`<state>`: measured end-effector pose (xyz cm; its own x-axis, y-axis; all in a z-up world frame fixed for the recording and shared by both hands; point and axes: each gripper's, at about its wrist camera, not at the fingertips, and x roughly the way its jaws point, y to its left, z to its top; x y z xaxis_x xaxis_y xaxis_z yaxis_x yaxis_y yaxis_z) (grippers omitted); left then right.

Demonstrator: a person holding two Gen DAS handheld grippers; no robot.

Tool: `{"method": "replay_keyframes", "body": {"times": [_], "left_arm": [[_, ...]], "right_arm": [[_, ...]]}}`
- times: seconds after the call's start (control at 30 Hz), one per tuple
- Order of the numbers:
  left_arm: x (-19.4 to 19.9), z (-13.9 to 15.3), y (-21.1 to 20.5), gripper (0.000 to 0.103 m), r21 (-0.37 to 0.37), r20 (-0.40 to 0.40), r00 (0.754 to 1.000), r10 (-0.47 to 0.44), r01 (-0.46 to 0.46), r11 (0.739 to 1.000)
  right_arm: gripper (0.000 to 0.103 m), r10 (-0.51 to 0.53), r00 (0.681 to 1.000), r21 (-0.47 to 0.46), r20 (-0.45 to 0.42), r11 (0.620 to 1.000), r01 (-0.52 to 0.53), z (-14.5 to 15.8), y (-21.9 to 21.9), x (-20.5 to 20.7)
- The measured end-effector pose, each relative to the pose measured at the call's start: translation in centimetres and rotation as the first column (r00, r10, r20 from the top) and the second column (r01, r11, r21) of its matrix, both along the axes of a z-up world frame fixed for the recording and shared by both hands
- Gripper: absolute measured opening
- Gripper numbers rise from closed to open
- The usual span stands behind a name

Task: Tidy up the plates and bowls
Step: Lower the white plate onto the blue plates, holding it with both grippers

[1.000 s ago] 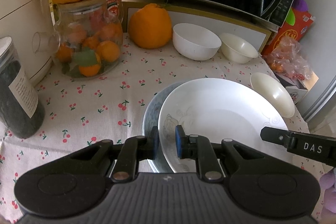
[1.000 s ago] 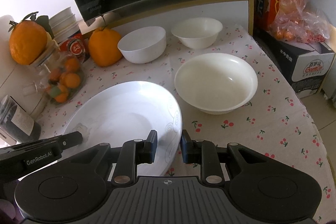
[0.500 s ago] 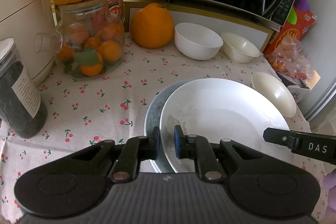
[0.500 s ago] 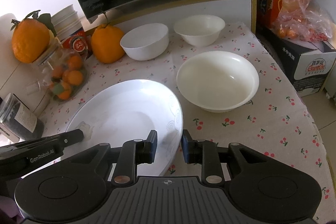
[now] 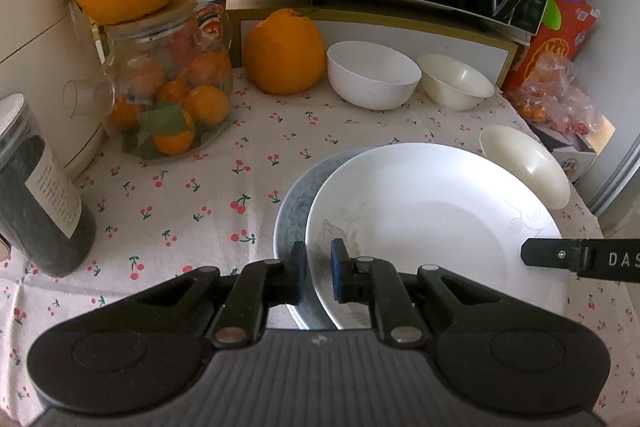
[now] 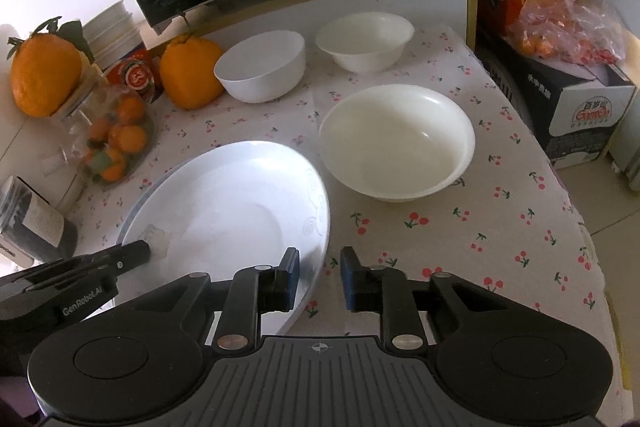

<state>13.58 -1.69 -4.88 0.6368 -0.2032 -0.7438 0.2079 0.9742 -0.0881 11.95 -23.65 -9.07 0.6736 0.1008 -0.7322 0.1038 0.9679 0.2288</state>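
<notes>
White plate [image 5: 432, 227] lies between both grippers.
Left gripper [image 5: 319, 269] pinches its left rim; right gripper [image 6: 319, 273], jaws just closing, straddles the right rim loosely.

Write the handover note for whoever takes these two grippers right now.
Left gripper: shut on the near rim of the white plate.
Right gripper: jaws have just been closing, the same plate's rim between them, pads not yet pressing.
Things: the white plate sits over the blue plate, off-centre. The wide bowl stands beside the plates; the white bowl and the small bowl stand apart at the back.
Done: one plate on the other.
Left: probably centre the plates, then nest the three bowls.
</notes>
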Motion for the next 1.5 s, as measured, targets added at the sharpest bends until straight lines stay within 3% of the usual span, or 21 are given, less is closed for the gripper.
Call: {"method": "replay_keyframes", "body": {"times": [0.17,0.6,0.67,0.93,1.07,1.33,1.5], "left_arm": [[-0.2,0.2,-0.3,0.011,0.035,0.021,1.000,-0.005,0.004,0.999],[-0.3,0.5,-0.1,0.014,0.033,0.034,0.999,-0.001,-0.001,0.999],[-0.3,0.5,-0.1,0.014,0.031,0.032,0.999,-0.003,0.002,1.000],[-0.2,0.5,0.2,0.019,-0.005,0.024,1.000,-0.007,0.007,1.000],[-0.3,0.5,0.3,0.019,-0.010,0.017,1.000,0.006,-0.006,1.000],[-0.3,0.7,0.9,0.015,-0.052,0.004,0.999,0.045,-0.045,0.998],[-0.3,0.8,1.2,0.015,-0.071,-0.001,0.998,0.056,-0.056,0.996]], "right_arm": [[0.008,-0.007,1.000,-0.010,0.001,1.000,0.007,0.4,0.3,-0.1],[0.009,0.020,1.000,-0.069,0.011,0.997,-0.019,0.2,1.3,-0.1],[0.018,0.020,1.000,-0.038,0.000,0.999,-0.020,0.2,1.0,0.0],[0.024,-0.032,0.999,0.088,-0.007,0.996,0.033,0.6,-0.9,-0.3],[0.023,-0.064,0.998,0.107,0.027,0.992,0.061,1.2,-1.6,-0.8],[0.003,-0.056,0.998,0.083,0.040,0.995,0.053,0.5,-1.0,-0.3],[0.003,-0.049,0.997,0.031,0.058,0.998,0.047,0.3,-0.2,-0.3]]}}
